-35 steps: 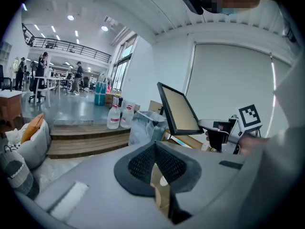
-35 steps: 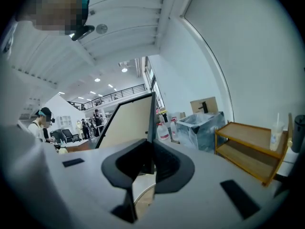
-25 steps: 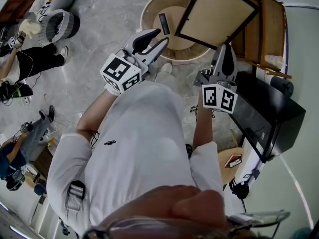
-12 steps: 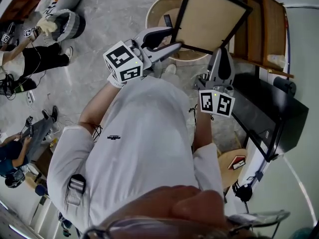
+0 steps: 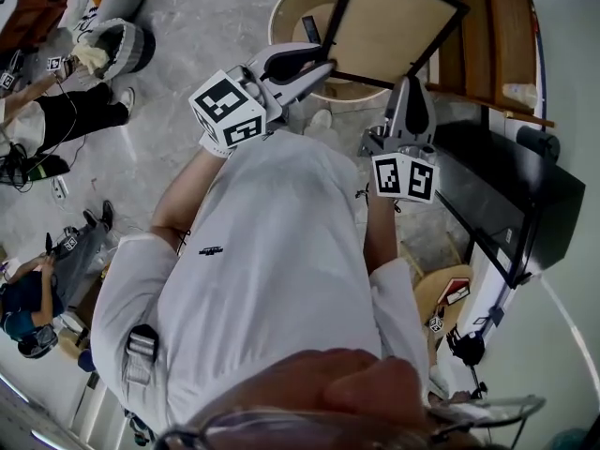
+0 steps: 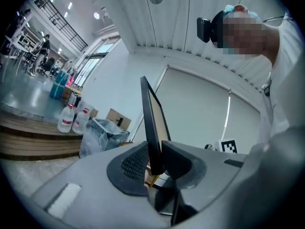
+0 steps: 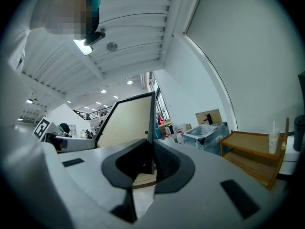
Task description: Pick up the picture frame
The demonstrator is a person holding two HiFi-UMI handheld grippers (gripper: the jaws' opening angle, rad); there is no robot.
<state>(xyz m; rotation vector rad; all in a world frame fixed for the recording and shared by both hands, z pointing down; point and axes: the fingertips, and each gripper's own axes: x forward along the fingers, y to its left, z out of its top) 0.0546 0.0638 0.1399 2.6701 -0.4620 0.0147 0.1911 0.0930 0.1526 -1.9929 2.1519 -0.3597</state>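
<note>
Picture frame (image 5: 394,26), edge-on in left gripper view, tan face from above

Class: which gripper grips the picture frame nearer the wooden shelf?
The right gripper, clamped on the picture frame beside the wooden shelf; the left gripper, whose jaws have just been closing on the frame, grips its far side.

No readable text or numbers — none

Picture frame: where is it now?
Head view, top centre: the picture frame held over the round wooden table, right gripper clamped on its lower edge, left gripper, jaws just closed, on its lower-left corner.
</note>
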